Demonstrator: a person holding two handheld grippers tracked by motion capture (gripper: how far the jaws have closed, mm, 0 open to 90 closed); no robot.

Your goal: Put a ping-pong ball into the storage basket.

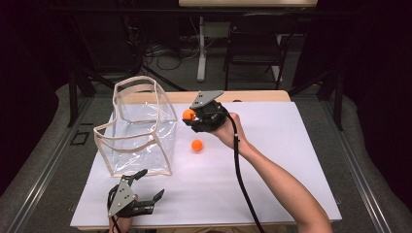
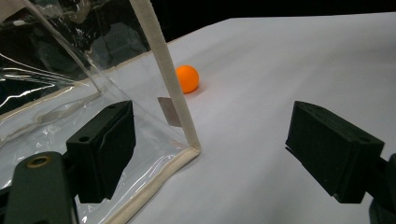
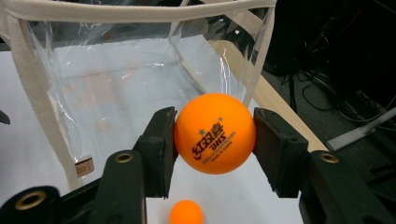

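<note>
The right gripper point(image 1: 193, 116) grasps 1 orange table-tennis ball point(image 3: 215, 133) between its fingers, raised just right of the clear plastic bag with beige trim point(image 1: 138, 131). A second orange ball point(image 1: 197, 145) lies on the white table point(image 1: 272, 160). The left gripper point(image 1: 145, 187) rests released near the bag's near corner.

Clear glossy plastic bag point(image 1: 141, 131), cloth trim; smooth matt orange ball point(image 3: 215, 133); matt white tabletop point(image 1: 272, 160).

White table point(image 1: 272, 160) bears clear bag point(image 1: 138, 131), orange ball point(image 1: 197, 145).
</note>
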